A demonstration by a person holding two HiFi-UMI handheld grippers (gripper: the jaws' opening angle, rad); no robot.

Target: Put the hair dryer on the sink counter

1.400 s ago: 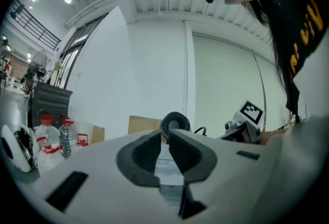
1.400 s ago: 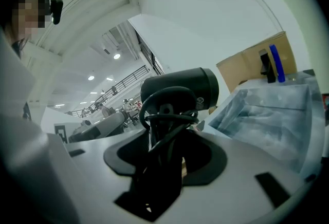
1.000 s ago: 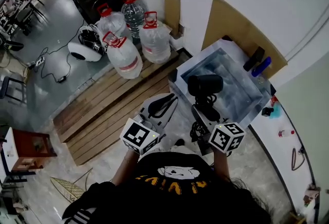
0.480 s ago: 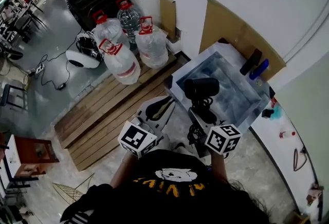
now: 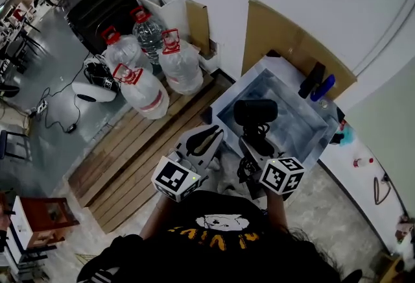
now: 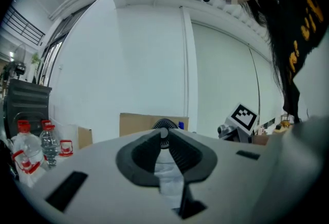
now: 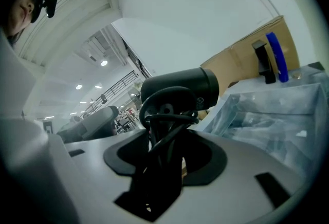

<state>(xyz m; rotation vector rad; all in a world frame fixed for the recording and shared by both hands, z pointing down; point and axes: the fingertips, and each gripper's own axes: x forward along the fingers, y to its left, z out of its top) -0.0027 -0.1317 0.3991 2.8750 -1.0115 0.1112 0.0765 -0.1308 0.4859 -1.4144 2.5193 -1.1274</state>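
As a person leans over a marbled sink point(image 5: 295, 116), the right gripper point(image 7: 163, 153) clamps its jaws on the cord-wrapped handle of a black hair dryer point(image 5: 256, 111), holding it above the near side of the basin with the barrel level. Just to its left, the left gripper point(image 6: 163, 138) has its jaws pressed together at the tips, nothing between them. A dark bottle point(image 5: 312, 79) and a blue bottle point(image 5: 322, 87) stand at the sink's far corner before a cardboard sheet point(image 5: 279, 38). Water jugs point(image 5: 139, 90) cluster on wooden planks point(image 5: 123, 152).
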